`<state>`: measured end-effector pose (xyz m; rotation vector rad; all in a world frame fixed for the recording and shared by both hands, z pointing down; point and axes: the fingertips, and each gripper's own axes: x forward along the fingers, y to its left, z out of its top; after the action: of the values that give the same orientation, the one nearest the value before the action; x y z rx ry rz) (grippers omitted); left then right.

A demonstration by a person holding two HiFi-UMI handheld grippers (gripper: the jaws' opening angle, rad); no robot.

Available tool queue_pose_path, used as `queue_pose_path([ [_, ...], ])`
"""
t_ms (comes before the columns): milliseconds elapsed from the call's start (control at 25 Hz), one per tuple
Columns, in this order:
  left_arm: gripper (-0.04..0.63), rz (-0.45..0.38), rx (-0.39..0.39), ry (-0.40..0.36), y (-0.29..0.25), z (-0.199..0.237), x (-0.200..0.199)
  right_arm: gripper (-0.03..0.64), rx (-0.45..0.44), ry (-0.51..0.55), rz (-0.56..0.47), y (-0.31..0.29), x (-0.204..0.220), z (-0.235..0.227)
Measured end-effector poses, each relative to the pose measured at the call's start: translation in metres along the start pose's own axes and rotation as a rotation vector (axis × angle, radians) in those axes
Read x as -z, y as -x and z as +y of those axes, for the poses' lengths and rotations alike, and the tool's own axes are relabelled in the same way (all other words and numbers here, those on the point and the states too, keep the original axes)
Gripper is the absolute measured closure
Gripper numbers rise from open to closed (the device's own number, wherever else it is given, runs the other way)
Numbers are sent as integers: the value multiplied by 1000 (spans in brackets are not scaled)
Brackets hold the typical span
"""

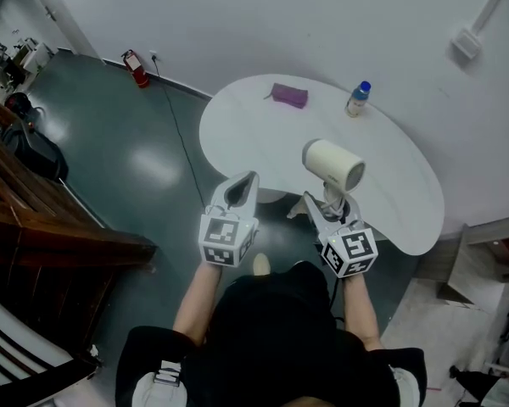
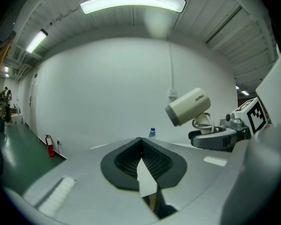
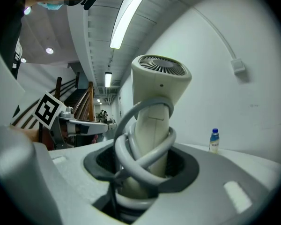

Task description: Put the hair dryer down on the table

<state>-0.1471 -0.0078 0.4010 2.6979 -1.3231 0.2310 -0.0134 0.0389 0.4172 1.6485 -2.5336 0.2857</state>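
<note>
A cream hair dryer [image 1: 333, 164] stands upright in my right gripper [image 1: 324, 207], whose jaws are shut on its handle [image 3: 149, 139]; its grey cord [image 3: 131, 149] is coiled round the handle. The dryer's barrel [image 2: 188, 106] points left, above the near edge of the white oval table [image 1: 407, 193]. My left gripper [image 1: 240, 190] hangs beside it over the floor with its jaws shut and nothing between them [image 2: 141, 140].
On the table's far side lie a purple pouch [image 1: 288, 95] and a small blue-capped bottle [image 1: 358, 98]. A red fire extinguisher [image 1: 136, 67] stands by the wall. Wooden stairs [image 1: 42, 227] rise at the left.
</note>
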Motion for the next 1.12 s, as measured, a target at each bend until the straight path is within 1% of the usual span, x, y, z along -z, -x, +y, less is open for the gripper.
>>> queue_pose_path([
  [120,589,7,-9,14,-9,13,4,396,-9,5,16,-15,3,-1],
  [320,589,15,-15,25,-36,29,5,396,-10,14,36,-43,3,-19],
  [560,589,36,-41,24,-90,53,5,396,-30,21,59,-94,2,-57],
  [720,589,50,-54,45,-128,69,5,396,-35,38,84,-127,2,-85],
  [1000,589,91,-76,85,-191,90,20,396,-58,55,155,-184,21,-131],
  [1120,589,119,-87,98,-212,100,34,396,-62,74,181,-205,30,-145],
])
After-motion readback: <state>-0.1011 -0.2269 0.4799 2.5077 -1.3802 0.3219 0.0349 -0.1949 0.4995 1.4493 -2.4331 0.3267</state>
